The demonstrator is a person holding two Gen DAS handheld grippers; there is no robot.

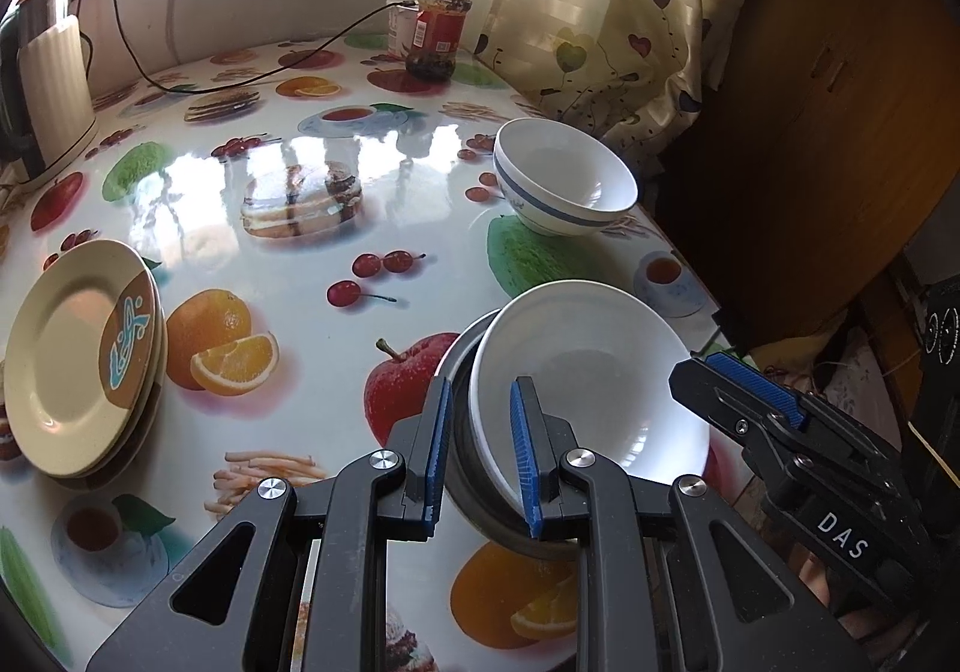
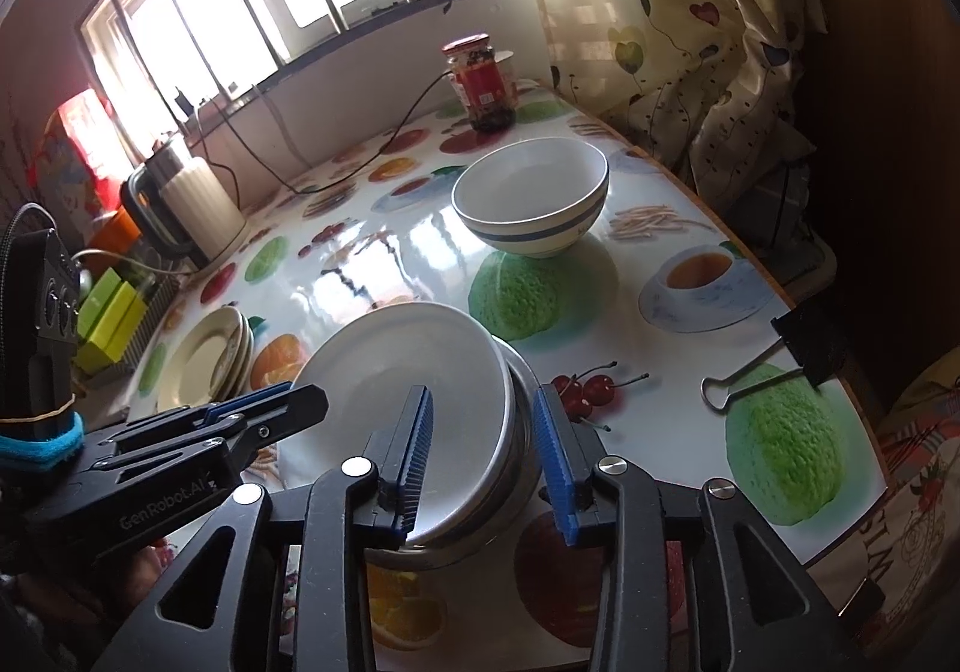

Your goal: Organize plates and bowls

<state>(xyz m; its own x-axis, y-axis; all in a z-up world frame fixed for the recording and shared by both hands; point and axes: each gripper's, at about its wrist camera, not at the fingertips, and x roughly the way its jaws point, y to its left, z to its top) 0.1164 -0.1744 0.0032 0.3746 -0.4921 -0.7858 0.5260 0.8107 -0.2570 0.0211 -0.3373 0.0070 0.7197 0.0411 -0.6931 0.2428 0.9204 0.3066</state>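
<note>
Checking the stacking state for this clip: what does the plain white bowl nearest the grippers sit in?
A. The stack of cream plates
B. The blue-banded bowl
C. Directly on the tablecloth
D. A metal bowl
D: the white bowl is nested, tilted, in a metal bowl whose grey rim shows around it, while the blue-banded bowl and the cream plates stand apart on the table.

the left gripper (image 1: pixel 480 450) has its blue pads on both sides of the rims of a white bowl (image 1: pixel 594 378) and a metal bowl (image 1: pixel 462 420) under it, near the table (image 1: pixel 336 204) edge. the right gripper (image 1: pixel 756 390) comes in from the right, just beside the white bowl. a blue-striped bowl (image 1: pixel 564 180) stands farther back. stacked plates (image 1: pixel 78 360) lie at left. a jar (image 1: pixel 441 27) stands far behind.
</note>
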